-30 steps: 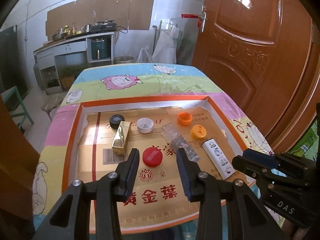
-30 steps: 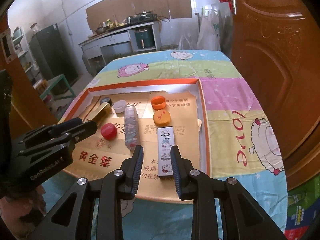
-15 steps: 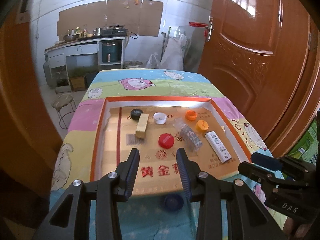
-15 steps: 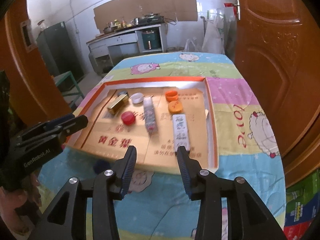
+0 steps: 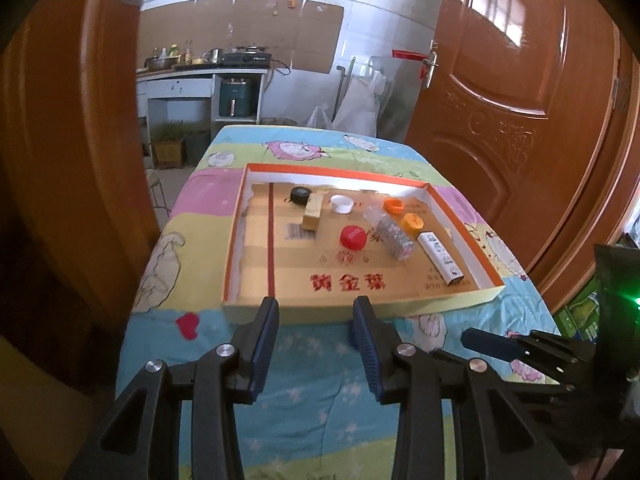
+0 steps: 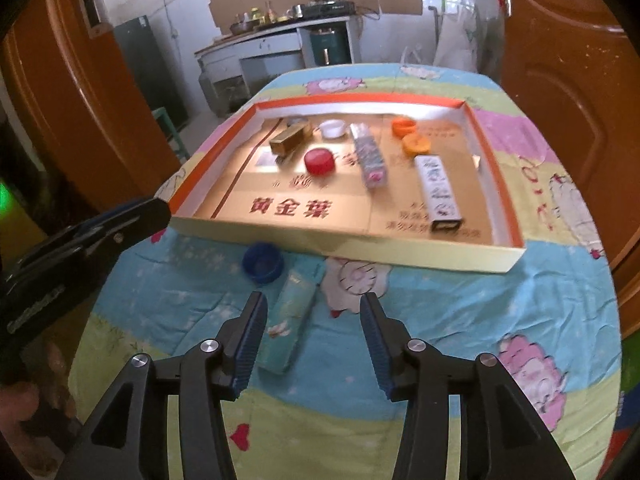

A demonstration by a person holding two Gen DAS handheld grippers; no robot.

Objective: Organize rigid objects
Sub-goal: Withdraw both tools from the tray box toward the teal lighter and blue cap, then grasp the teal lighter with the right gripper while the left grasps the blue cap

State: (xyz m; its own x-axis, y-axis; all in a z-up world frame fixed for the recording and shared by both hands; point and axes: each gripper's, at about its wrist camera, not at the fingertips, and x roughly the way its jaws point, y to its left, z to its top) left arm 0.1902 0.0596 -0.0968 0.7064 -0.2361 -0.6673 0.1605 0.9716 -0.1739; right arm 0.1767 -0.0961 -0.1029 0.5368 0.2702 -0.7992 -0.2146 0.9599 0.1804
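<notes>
From the right wrist view we see what the other camera largely hides: a blue cap (image 6: 262, 262) and a pale teal box (image 6: 291, 318) lying on the cartoon-print cloth of the worktop (image 6: 460, 320), just outside the near wall of the cardboard tray (image 6: 400, 250). The left wrist view shows only a sliver of blue behind one finger of the left gripper (image 5: 316, 322) (the teal box does not appear there at all).

Inside the tray lie a gold box (image 6: 291, 138), a black cap (image 5: 300, 195), a white cap (image 6: 332, 128), a red cap (image 6: 319, 161), a clear patterned box (image 6: 370, 154), two orange caps (image 6: 403, 126) and a long white box (image 6: 438, 192) at the right.

The right gripper (image 6: 314, 312) has just been opening; it stands about half open and holds nothing, the teal box lying below, near its left finger. The left gripper is also partly open and empty, over the cloth near the tray's near edge.

The cloth between tray and the worktop's near edge is free to the right of the teal box. Wooden doors (image 5: 520, 100) stand close on both sides.
</notes>
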